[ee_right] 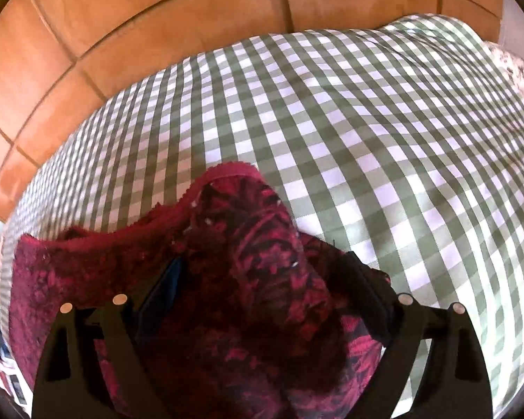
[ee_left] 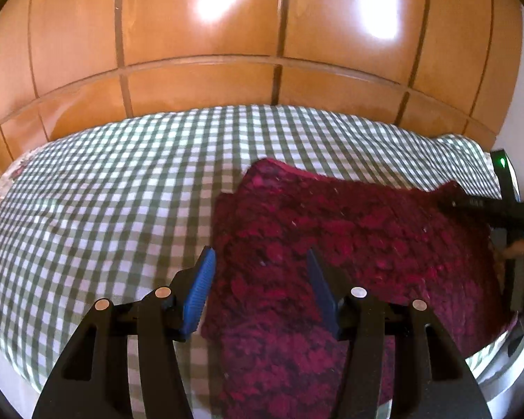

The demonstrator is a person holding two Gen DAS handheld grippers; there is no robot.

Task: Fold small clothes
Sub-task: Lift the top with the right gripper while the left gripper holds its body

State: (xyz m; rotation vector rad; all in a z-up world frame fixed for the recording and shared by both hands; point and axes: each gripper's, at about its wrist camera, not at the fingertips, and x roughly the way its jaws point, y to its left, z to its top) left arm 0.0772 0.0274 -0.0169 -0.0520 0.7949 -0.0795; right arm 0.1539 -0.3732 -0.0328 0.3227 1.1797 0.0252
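Left gripper (ee_left: 260, 262) hangs above the bed, blue-padded jaws apart, nothing between them. Below it a dark red patterned cloth (ee_left: 349, 241) lies flat on the green-and-white checked bedcover (ee_left: 115, 192), near edge running under the gripper. At the cloth's right edge, the right gripper (ee_left: 499, 209), black with a green light, and part of a hand (ee_left: 522, 249). Behind the bed, orange wooden wardrobe doors (ee_left: 199, 52) with two bright reflections.
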